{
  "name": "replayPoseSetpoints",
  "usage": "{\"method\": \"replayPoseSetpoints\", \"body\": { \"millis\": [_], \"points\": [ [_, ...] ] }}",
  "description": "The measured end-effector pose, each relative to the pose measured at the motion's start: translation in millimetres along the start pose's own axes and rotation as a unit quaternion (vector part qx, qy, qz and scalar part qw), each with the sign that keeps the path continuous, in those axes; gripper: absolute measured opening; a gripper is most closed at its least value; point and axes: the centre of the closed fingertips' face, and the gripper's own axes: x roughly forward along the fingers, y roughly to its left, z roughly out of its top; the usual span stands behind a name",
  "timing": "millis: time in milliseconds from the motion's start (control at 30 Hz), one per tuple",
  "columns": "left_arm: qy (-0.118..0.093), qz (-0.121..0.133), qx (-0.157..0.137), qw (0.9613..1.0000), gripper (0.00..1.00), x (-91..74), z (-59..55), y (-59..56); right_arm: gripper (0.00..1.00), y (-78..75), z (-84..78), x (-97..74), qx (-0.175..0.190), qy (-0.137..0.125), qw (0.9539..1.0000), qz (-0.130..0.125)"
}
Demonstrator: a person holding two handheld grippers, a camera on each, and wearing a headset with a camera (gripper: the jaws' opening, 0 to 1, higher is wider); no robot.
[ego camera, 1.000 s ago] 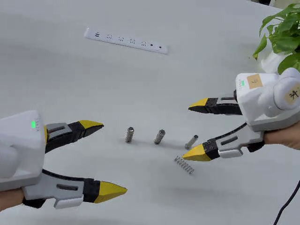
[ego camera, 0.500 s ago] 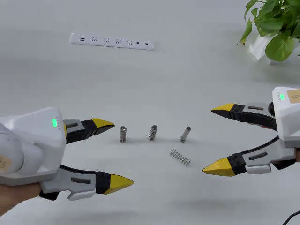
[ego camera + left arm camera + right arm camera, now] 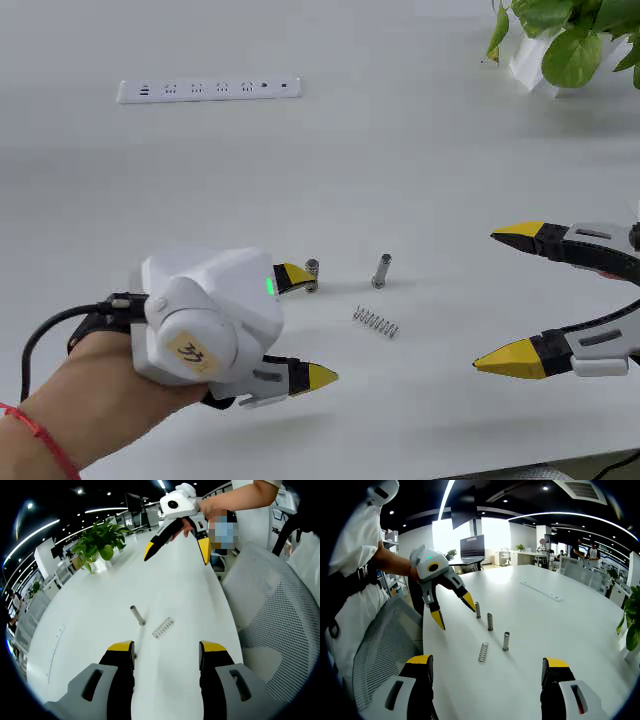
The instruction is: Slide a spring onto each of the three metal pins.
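Observation:
On the white table stand a bare metal pin [image 3: 381, 270] and, left of it, a pin wearing a spring [image 3: 312, 270]. The right gripper view shows two spring-covered pins [image 3: 478, 610] [image 3: 489, 621], the bare pin [image 3: 505, 641] and a loose spring [image 3: 483, 652] lying flat beside it. That loose spring [image 3: 376, 321] lies just in front of the bare pin. My left gripper [image 3: 308, 325] is open, its upper tip touching or just beside the sprung pin; its body hides the leftmost pin. My right gripper [image 3: 498, 298] hangs open well to the right, holding nothing.
A white power strip [image 3: 208, 90] lies at the far left of the table and a potted plant [image 3: 560, 40] stands at the far right corner. A mesh chair [image 3: 270, 605] sits against the near table edge. Bare tabletop lies between the two grippers.
My left gripper has swung right toward the pins and turned, now covering the leftmost pin. The right gripper has drawn back to the right, away from the loose spring.

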Motion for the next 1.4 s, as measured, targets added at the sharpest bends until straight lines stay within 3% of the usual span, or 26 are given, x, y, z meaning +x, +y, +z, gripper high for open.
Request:
{"method": "replayPoseSetpoints", "body": {
  "millis": [133, 300, 500, 667, 800, 933, 967, 1267, 1400],
  "points": [
    [0.034, -0.005, 0.024, 0.9991, 0.42, 21.7, -8.9, 0.9, 0.88, -2.3, -5.7, -1.5, 0.009, -0.005, 0.9999, -0.006],
    [0.049, -0.023, 0.036, 0.9979, 0.37, 44.1, -7.7, -0.3, 0.88, -3.6, -11.7, -5.6, 0.013, -0.009, 0.9998, -0.011],
    [0.059, -0.030, 0.008, 0.9978, 0.33, 62.2, -1.9, 5.2, 0.86, -7.0, -18.5, -13.5, 0.027, -0.015, 0.9993, -0.024],
    [0.074, -0.040, -0.017, 0.9963, 0.33, 72.5, -5.5, 5.8, 0.85, -7.5, -21.3, -17.3, 0.032, -0.021, 0.9988, -0.031],
    [0.105, -0.042, -0.045, 0.9926, 0.31, 77.5, -17.0, 4.9, 0.84, -8.1, -22.9, -20.0, 0.037, -0.025, 0.9983, -0.037],
    [0.123, -0.043, -0.065, 0.9894, 0.30, 77.3, -25.2, 1.7, 0.83, -9.0, -21.9, -21.3, 0.043, -0.034, 0.9974, -0.046],
    [0.112, -0.042, -0.073, 0.9901, 0.28, 77.2, -21.4, 1.8, 0.83, -8.7, -21.8, -21.3, 0.045, -0.036, 0.9972, -0.047],
    [0.112, -0.041, -0.079, 0.9898, 0.11, 73.7, -23.7, -10.4, 0.81, -5.0, -25.8, -18.6, 0.048, -0.036, 0.9971, -0.046],
    [0.113, -0.039, -0.082, 0.9895, 0.10, 73.8, -24.3, -10.1, 0.81, -3.6, -26.3, -18.5, 0.050, -0.037, 0.9970, -0.046]
  ]
}}
